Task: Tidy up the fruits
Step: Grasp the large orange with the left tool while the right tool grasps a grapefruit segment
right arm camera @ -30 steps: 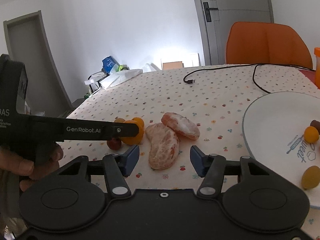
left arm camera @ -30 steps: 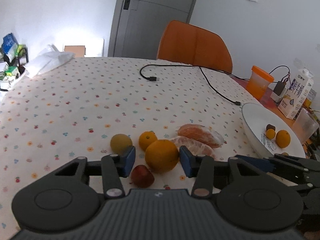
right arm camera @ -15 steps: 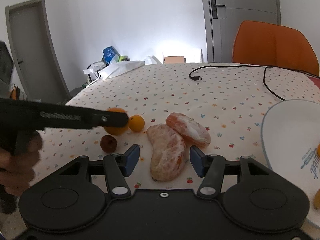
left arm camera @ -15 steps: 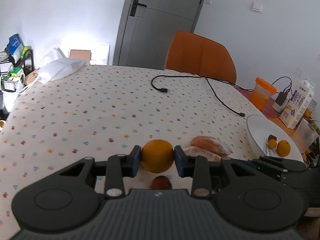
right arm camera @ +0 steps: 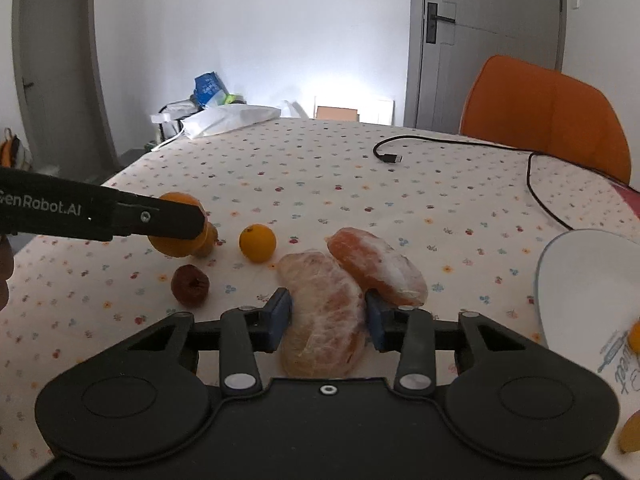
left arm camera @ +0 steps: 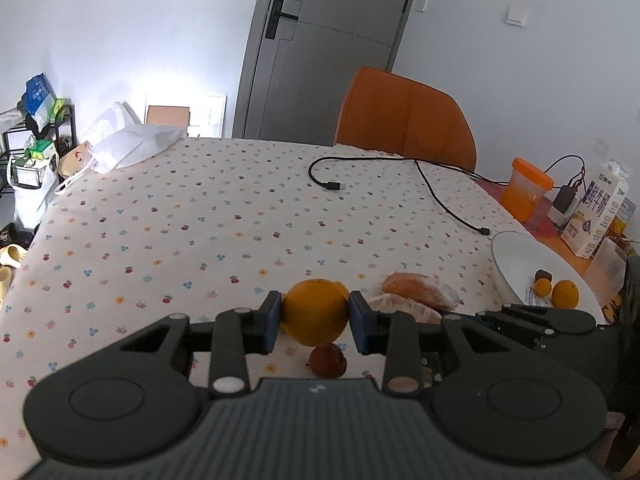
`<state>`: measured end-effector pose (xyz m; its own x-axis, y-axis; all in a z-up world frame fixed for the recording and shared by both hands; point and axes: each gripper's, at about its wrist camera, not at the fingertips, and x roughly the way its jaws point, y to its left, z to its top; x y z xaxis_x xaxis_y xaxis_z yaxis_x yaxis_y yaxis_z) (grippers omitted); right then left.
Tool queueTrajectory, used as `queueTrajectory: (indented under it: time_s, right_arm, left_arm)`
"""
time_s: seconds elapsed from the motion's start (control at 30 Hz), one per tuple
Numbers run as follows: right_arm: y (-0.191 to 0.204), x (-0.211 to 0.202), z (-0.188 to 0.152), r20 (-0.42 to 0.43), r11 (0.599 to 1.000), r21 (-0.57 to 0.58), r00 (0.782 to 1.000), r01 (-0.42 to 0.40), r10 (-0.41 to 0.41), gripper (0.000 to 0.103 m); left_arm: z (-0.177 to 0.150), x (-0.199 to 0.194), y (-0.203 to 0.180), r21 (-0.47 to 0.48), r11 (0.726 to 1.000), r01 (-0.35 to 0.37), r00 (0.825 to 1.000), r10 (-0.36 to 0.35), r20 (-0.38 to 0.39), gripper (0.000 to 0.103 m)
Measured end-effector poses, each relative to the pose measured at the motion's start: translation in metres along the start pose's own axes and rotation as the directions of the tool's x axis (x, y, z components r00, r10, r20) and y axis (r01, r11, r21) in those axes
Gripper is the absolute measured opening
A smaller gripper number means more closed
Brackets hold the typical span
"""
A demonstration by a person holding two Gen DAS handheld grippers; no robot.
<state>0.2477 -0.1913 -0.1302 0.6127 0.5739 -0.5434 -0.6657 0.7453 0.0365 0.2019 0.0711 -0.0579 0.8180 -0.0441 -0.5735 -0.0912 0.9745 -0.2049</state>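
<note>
Left wrist view: white plate (left arm camera: pixel 516 254) at right edge carries two small oranges (left arm camera: pixel 564 293) and a dark fruit.
Left gripper (left arm camera: pixel 315 314) clamps an orange (left arm camera: pixel 315 311) at lower centre; right gripper (right arm camera: pixel 326 314) pinches a peeled segment (right arm camera: pixel 324 314) (only its own view shows this).

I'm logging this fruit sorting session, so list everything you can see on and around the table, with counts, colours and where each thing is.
large orange: 1, orange, held in left jaws
small orange: 1, orange, on cloth left of segments
dark red fruit: 1, on cloth near left gripper
peeled citrus halves: 2, pale orange, centre front, touching
plate: 1, white, right edge, holding small fruits
black cable: 1, far right of table
tablecloth: 1, cream, flower print
chair: 1, orange, far side
milk carton: 1, white, beyond plate
left gripper: shut on large orange
right gripper: jaws around nearer half
</note>
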Motion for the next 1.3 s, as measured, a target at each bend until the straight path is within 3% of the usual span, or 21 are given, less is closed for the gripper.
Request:
queueTrajectory:
  time_s: [0.3,0.7,1.3]
  right_arm:
    - [-0.002,-0.021,-0.006,0.030,1.000,0.012,0.999,-0.026,0.026,0.036]
    - [-0.024,-0.072,-0.003,0.151,0.997,0.071,0.988,-0.034,0.023,0.036]
    - [-0.078,-0.118,-0.024,0.205,0.984,0.166,0.975,0.058,-0.092,0.036]
  left_arm:
    - [0.000,-0.012,-0.008,0.015,1.000,-0.010,1.000,0.010,0.020,0.034]
    - [0.001,-0.018,-0.040,0.055,0.998,0.012,0.999,-0.015,0.046,0.034]
    - [-0.001,-0.003,-0.104,0.139,0.986,0.088,0.995,-0.094,0.035,0.034]
